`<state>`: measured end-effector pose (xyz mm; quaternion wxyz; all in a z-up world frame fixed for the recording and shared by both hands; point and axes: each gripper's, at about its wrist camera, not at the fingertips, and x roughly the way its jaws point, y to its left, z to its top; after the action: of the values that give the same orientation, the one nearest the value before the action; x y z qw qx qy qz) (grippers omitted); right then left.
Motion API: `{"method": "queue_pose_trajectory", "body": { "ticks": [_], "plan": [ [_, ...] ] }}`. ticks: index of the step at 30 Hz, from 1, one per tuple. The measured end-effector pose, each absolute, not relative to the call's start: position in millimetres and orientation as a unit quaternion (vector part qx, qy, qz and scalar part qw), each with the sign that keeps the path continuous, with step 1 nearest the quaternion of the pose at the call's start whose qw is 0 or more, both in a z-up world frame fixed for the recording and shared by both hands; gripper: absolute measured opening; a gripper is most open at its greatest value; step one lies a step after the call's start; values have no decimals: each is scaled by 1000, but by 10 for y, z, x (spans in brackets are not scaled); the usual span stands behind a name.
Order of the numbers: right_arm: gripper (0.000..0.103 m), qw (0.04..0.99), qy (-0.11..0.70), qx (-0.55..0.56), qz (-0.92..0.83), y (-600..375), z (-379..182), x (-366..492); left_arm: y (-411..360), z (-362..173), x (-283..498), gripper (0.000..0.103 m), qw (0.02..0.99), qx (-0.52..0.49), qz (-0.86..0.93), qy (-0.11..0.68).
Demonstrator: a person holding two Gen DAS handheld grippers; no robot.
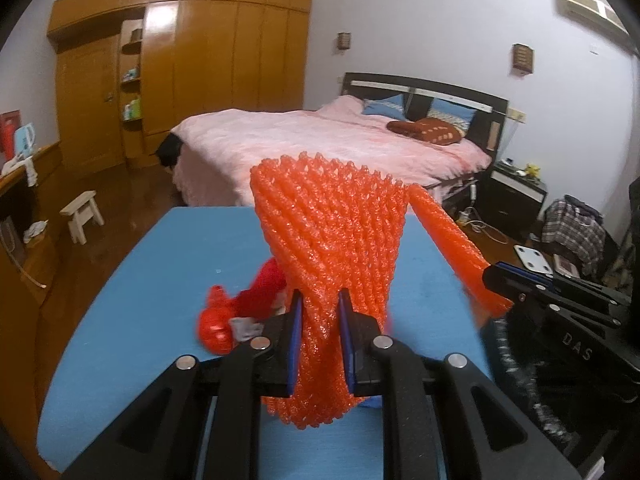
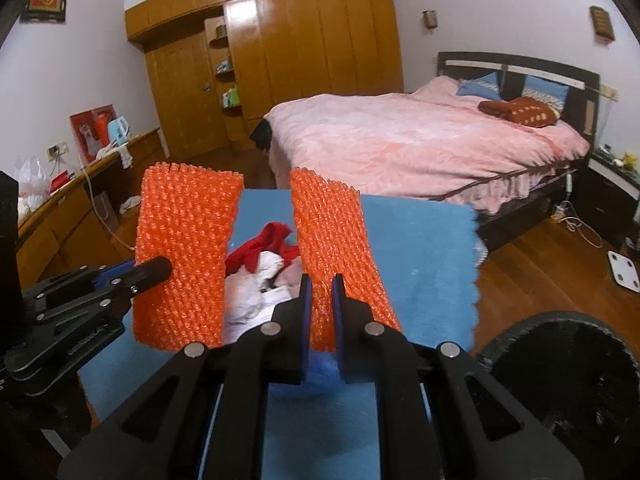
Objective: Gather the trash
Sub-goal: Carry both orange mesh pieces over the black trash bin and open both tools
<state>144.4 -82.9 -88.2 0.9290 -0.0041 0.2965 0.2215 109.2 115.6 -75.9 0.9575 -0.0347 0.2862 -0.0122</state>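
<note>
Two orange foam nets are held above the blue table (image 1: pixel 152 280). My left gripper (image 1: pixel 320 304) is shut on the lower part of one orange net (image 1: pixel 332 232), which stands upright. In the right wrist view that net (image 2: pixel 186 248) hangs at the left, in the left gripper (image 2: pixel 160 268). My right gripper (image 2: pixel 322 284) is shut on the second orange net (image 2: pixel 332 240). From the left wrist, this net (image 1: pixel 452 244) shows edge-on beside the right gripper (image 1: pixel 496 280). A heap of red and white trash (image 2: pixel 264 276) lies on the table between the nets.
A black bin (image 2: pixel 568 380) stands at the table's right side, below the right gripper. Beyond the table are a pink bed (image 2: pixel 420 140), a wooden wardrobe (image 2: pixel 300 60) and a small stool (image 1: pixel 82 214) on the wooden floor. A side counter (image 2: pixel 60 208) runs along the left.
</note>
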Motion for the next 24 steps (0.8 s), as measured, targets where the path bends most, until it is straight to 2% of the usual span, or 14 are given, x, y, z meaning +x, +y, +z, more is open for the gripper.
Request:
{"method": "queue_pose_trajectory", "body": {
  "ticks": [10,24],
  "plan": [
    [10,949,283,9,136,-1703,-791,1169,394,-653,1118,17,955,-15,-94,280],
    [10,950,311,27,15,-2827,-1119,792,-788,-743,1167,17,935,14,-205,289]
  ]
}}
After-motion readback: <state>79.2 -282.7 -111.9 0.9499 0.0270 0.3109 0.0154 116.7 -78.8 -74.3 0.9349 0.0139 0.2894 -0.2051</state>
